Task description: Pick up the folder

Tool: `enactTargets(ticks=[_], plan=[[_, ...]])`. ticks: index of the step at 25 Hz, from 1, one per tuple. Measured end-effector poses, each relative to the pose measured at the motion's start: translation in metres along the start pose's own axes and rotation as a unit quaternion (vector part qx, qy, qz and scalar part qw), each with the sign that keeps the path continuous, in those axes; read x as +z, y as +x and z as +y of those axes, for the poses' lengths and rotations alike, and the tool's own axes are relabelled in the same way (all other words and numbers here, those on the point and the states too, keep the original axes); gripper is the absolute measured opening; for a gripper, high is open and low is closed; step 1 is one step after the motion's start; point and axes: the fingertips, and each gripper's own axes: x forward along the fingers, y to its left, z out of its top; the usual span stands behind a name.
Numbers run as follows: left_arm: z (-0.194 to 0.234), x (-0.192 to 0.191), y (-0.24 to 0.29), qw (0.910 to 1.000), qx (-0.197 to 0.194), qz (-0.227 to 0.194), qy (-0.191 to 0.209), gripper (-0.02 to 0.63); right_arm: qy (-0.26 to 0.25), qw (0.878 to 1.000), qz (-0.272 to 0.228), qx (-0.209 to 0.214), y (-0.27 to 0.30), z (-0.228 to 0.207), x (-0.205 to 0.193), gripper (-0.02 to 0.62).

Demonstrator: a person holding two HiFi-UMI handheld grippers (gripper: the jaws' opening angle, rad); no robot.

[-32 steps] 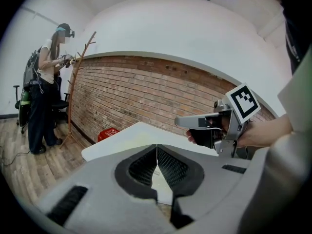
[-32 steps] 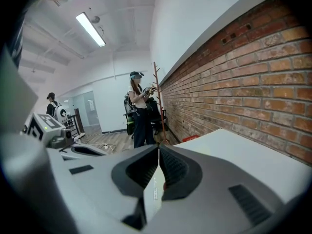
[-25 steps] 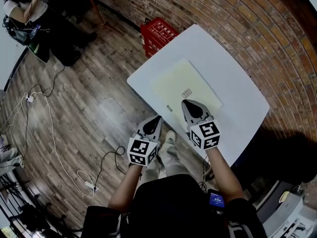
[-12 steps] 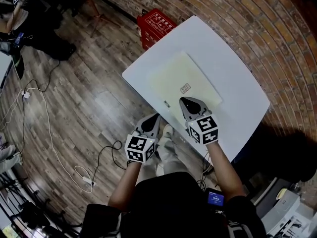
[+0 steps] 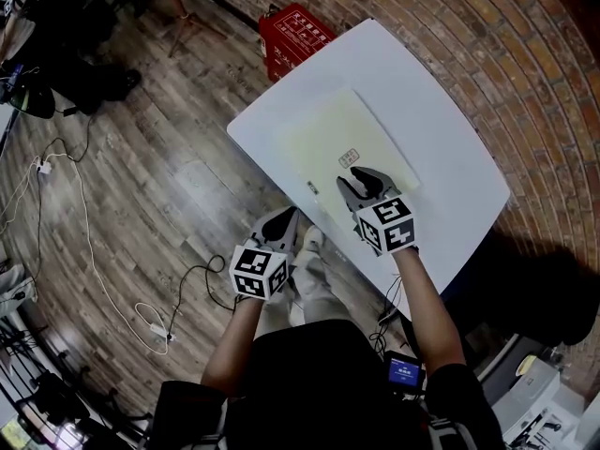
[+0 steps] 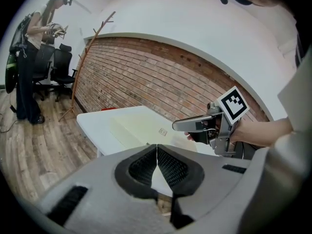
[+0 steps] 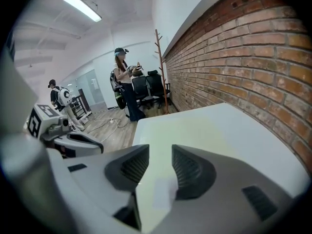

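Observation:
A pale yellow-green folder (image 5: 333, 139) lies flat on the white table (image 5: 441, 120), with a small label (image 5: 349, 157) near its near edge. My right gripper (image 5: 359, 178) hovers over that near edge, just behind the label. Its jaws have just been opening and stand apart with nothing between them. In the right gripper view the folder (image 7: 195, 140) shows through the gap of the right gripper (image 7: 161, 162). My left gripper (image 5: 281, 221) is shut and empty, off the table's near-left edge. In the left gripper view, the folder (image 6: 139, 128) and the right gripper (image 6: 181, 125) lie beyond the left gripper (image 6: 156, 152).
A red crate (image 5: 298, 37) stands on the wood floor by the table's far-left corner. Cables (image 5: 56, 214) trail across the floor at the left. A brick wall (image 5: 487, 26) runs behind the table. People and office chairs (image 7: 131, 89) are far off, with a coat stand (image 7: 159, 67) nearby.
The right gripper has come forward over the folder's near edge, closer to the label, and its jaws have parted. The left gripper has sunk a little and stays shut.

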Motion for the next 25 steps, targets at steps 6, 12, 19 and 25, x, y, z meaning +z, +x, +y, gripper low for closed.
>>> enactTargets(ticks=[6,12,19,25], plan=[[-0.001,-0.002,0.004,1.0000,-0.002,0.002,-0.006,0.020,-0.005,0.999,0.033,-0.007,0.008,-0.015,-0.010,0.204],[-0.003,-0.007,0.004,0.9998,-0.010,0.005,-0.014,0.020,-0.016,0.997,0.069,-0.006,0.016,-0.024,-0.022,0.268],[-0.001,-0.010,0.001,0.9997,-0.009,0.005,-0.024,0.020,-0.021,0.996,0.084,-0.010,0.023,-0.031,-0.029,0.270],[0.002,-0.013,-0.001,0.9994,-0.011,0.011,-0.030,0.020,-0.033,0.994,0.106,-0.013,0.030,-0.030,-0.042,0.270]])
